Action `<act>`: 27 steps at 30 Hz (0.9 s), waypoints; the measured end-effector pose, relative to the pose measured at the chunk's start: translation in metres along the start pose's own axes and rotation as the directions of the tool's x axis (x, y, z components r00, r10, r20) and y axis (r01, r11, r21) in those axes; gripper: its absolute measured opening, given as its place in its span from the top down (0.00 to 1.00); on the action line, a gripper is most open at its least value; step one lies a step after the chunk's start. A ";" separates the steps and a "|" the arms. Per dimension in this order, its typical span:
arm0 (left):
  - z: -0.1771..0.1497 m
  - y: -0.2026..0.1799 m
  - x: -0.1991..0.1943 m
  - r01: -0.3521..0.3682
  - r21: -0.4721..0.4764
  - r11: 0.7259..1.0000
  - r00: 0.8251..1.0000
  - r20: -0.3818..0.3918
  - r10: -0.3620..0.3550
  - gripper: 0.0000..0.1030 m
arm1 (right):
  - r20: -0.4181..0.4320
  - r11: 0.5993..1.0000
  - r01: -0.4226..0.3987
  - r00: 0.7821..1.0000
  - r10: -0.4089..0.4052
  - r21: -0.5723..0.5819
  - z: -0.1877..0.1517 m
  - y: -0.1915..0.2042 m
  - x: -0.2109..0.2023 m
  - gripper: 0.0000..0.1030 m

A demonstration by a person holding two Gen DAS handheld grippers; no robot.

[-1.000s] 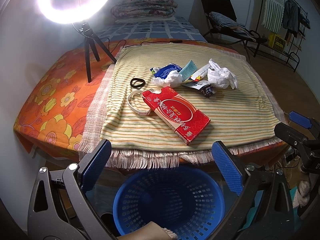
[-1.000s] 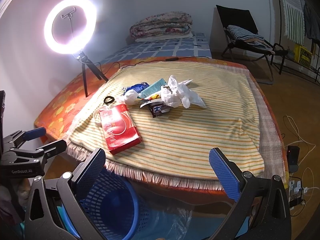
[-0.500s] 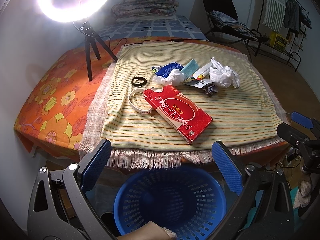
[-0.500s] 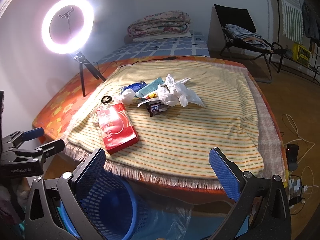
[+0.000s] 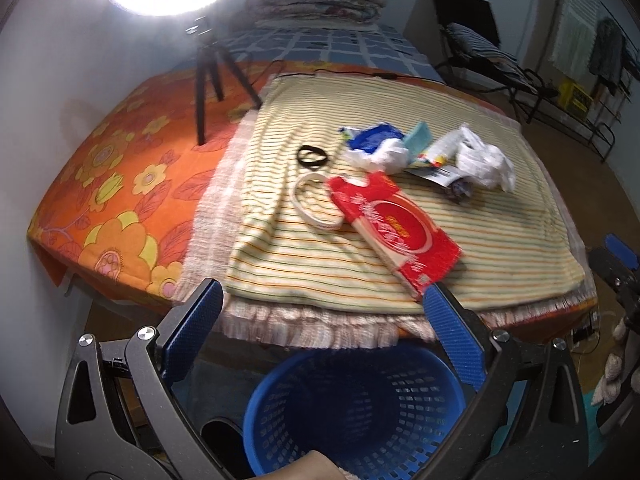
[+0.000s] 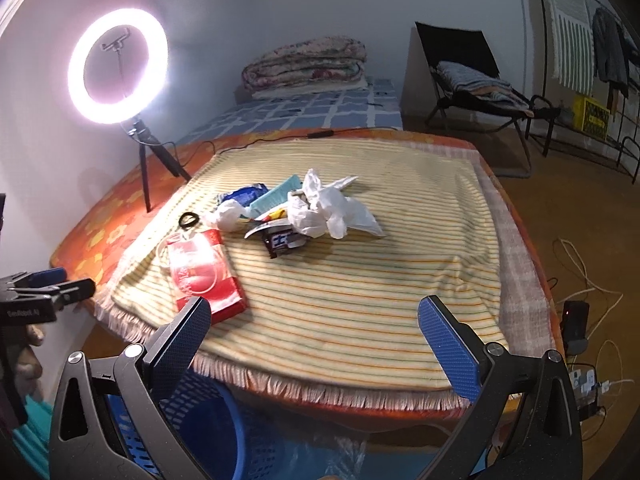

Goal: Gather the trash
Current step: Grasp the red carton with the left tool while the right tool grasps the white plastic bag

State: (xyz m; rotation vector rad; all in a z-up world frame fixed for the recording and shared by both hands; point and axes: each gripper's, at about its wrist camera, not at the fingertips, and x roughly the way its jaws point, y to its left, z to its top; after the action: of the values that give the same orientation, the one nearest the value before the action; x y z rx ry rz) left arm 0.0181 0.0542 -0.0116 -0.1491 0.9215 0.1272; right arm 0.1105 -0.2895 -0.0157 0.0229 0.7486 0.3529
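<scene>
On the striped cloth (image 5: 500, 240) (image 6: 380, 280) lies a heap of trash: a flat red carton (image 5: 394, 228) (image 6: 204, 276), a crumpled white plastic bag (image 5: 486, 160) (image 6: 328, 212), a blue wrapper (image 5: 374, 136) (image 6: 244, 192), a dark snack wrapper (image 6: 282, 242), a black ring (image 5: 312, 157) (image 6: 188, 220) and a white tape ring (image 5: 316, 204). A blue mesh basket (image 5: 360, 408) (image 6: 200, 432) stands on the floor below the front edge. My left gripper (image 5: 320, 336) hangs open above the basket. My right gripper (image 6: 316, 340) is open before the table edge, holding nothing.
A lit ring light on a black tripod (image 5: 208, 76) (image 6: 144, 148) stands on the orange flowered cover (image 5: 112, 184) at the left. Behind are folded blankets (image 6: 304, 64), a black chair (image 6: 472, 80) and a clothes rack. Cables and a power strip (image 6: 580, 380) lie on the floor at right.
Both grippers have moved forward and closer to the table's front edge; the trash looks larger. Nothing on the cloth has moved and both stay open.
</scene>
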 end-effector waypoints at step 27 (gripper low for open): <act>0.044 -0.013 0.109 0.196 -0.138 0.971 0.912 -0.337 -0.232 0.33 | -0.112 0.999 0.033 0.993 -0.035 -0.020 0.080 -0.021 0.115 0.01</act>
State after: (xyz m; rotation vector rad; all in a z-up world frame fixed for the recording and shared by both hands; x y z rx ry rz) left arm 0.1193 0.0546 -0.0716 -0.3764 1.2496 -0.0606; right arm 0.2479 -0.2639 -0.0362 -0.0269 0.8564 0.3307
